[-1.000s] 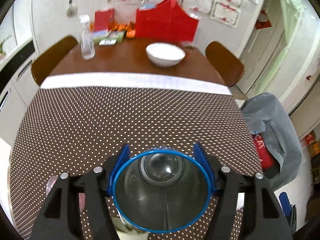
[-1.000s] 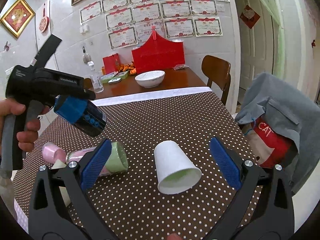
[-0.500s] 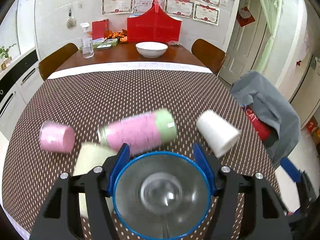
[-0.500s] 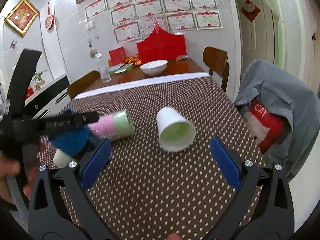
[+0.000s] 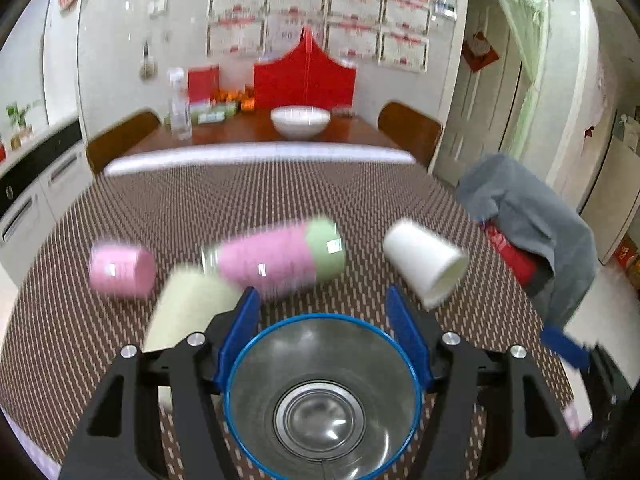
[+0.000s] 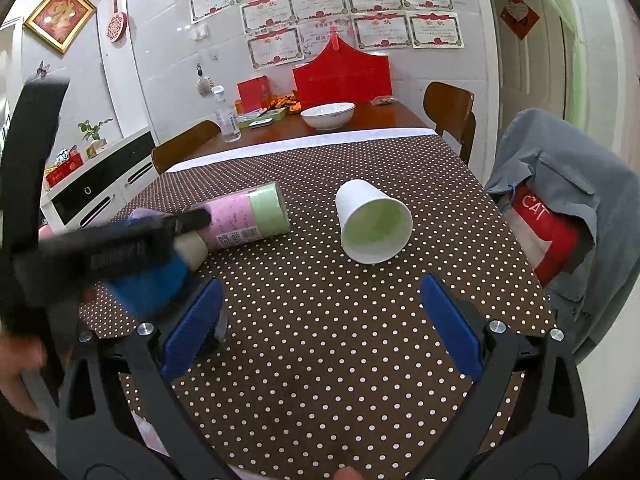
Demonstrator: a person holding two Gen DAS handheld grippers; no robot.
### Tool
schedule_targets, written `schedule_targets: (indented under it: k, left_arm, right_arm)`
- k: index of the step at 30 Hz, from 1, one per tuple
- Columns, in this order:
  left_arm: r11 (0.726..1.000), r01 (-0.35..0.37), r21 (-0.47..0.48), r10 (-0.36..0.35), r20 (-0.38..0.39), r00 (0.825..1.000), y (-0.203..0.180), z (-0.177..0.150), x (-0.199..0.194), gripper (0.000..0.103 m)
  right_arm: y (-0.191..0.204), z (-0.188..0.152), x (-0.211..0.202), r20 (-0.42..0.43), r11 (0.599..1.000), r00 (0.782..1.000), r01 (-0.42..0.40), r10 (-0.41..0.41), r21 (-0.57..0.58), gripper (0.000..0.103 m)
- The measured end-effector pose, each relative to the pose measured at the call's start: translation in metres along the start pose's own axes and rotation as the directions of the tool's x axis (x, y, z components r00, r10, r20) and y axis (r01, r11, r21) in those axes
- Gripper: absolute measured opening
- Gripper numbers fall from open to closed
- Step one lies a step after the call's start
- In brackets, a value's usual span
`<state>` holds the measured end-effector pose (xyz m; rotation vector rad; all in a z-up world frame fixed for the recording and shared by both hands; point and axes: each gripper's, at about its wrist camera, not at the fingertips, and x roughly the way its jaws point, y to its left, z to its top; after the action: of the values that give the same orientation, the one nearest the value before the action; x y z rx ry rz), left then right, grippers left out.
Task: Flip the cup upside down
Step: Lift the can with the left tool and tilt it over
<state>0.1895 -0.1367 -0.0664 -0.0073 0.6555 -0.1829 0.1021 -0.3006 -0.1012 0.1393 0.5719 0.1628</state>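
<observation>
My left gripper [image 5: 322, 332] is shut on a blue-rimmed steel cup [image 5: 322, 400], whose open mouth faces the camera so I see its shiny inside. In the right wrist view that gripper [image 6: 120, 248] is a blurred black shape at the left, and the cup's blue body [image 6: 152, 284] is held low over the dotted tablecloth [image 6: 320, 320]. My right gripper [image 6: 320, 328] is open and empty, above the cloth. A white paper cup [image 6: 370, 222] lies on its side ahead of it, and shows in the left wrist view [image 5: 424, 260].
A pink and green bottle [image 5: 280, 258] lies on its side mid-table, with a pink lid [image 5: 120, 270] and a cream cup [image 5: 184, 308] to its left. A chair with a grey jacket [image 6: 560, 200] stands at the right edge. A white bowl [image 6: 328, 115] sits on the far wooden table.
My left gripper has swung down and tilted with the steel cup, from high at the left to low over the cloth. The right gripper has drawn back a little.
</observation>
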Motion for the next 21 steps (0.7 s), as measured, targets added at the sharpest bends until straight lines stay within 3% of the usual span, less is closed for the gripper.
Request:
schedule_targets:
  k: [4, 8, 14, 21]
  left_arm:
    - [0.999, -0.027, 0.034, 0.024, 0.081, 0.996, -0.006, 0.020, 0.014, 0.065]
    - [0.999, -0.013, 0.040, 0.010, 0.077, 0.997, -0.010, 0.024, 0.035, 0.065]
    - [0.998, -0.032, 0.051, 0.029, 0.060, 0.998, -0.007, 0.008, 0.046, 0.065]
    - [0.999, -0.019, 0.036, 0.016, 0.067, 0.998, 0.001, -0.017, 0.025, 0.065]
  right_arm:
    - [-0.001, 0.003, 0.010, -0.003, 1.000, 1.000, -0.007, 0.007, 0.006, 0.097]
    - [0.000, 0.007, 0.018, 0.003, 1.000, 1.000, -0.004, 0.004, 0.000, 0.097]
    - [0.002, 0.008, 0.029, -0.001, 1.000, 1.000, -0.001, 0.001, -0.017, 0.097]
    - [0.005, 0.003, 0.028, -0.004, 1.000, 1.000, -0.005, 0.005, -0.026, 0.097]
